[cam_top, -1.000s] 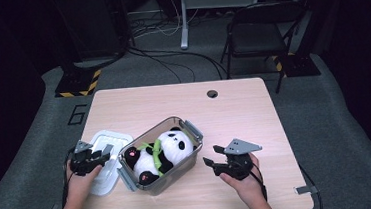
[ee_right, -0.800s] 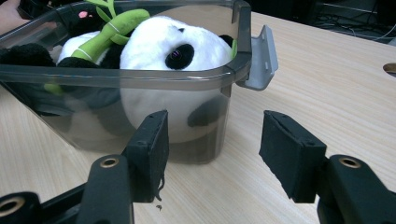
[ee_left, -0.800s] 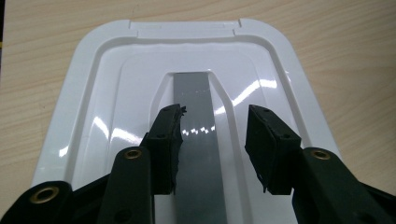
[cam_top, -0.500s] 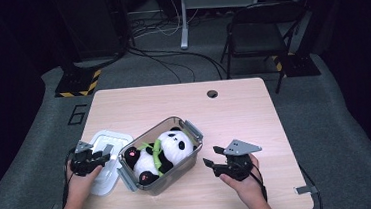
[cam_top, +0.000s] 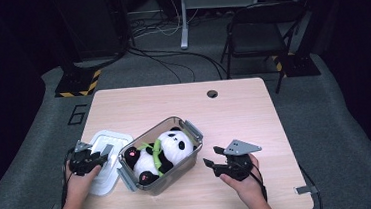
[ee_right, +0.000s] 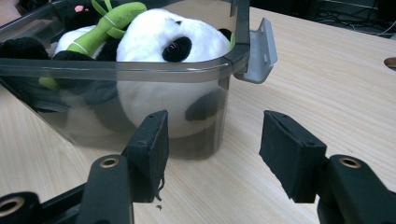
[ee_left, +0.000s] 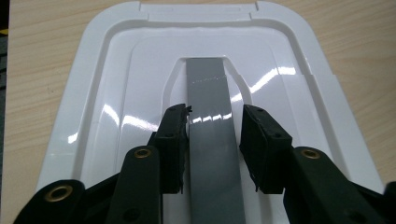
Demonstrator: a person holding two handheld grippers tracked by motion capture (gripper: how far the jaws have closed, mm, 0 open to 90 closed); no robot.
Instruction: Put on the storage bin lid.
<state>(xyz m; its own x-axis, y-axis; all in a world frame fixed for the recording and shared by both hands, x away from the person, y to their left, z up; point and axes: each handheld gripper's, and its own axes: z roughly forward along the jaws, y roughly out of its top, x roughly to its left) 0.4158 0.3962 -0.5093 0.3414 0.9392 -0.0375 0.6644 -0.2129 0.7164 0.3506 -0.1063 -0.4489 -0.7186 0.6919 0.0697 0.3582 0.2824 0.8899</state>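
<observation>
A white lid (cam_top: 108, 139) lies flat on the table, left of a clear grey box (cam_top: 194, 135) that holds a plush panda (cam_top: 174, 145). My left gripper (cam_top: 103, 155) rests over the lid. In the left gripper view the lid (ee_left: 116, 70) has a grey handle strip (ee_left: 208, 88) running between my left gripper's (ee_left: 215, 126) jaws, which have just been closing. The left pad meets the strip's edge and a sliver of gap shows at the right pad. My right gripper (cam_top: 212, 156) stands open just right of the box. Its (ee_right: 212, 140) jaws face the box wall (ee_right: 116, 70) and the panda (ee_right: 159, 37), with nothing between them.
A grey latch (ee_right: 261, 51) sticks out from the box's near corner. The panda holds a green bamboo stick (ee_right: 107, 21). A cable hole (cam_top: 212, 93) sits at the table's far edge. A black chair (cam_top: 262, 23) and cables lie on the floor beyond.
Neither hand has shifted in the high view. The box, the panda and the lid stay where they were.
</observation>
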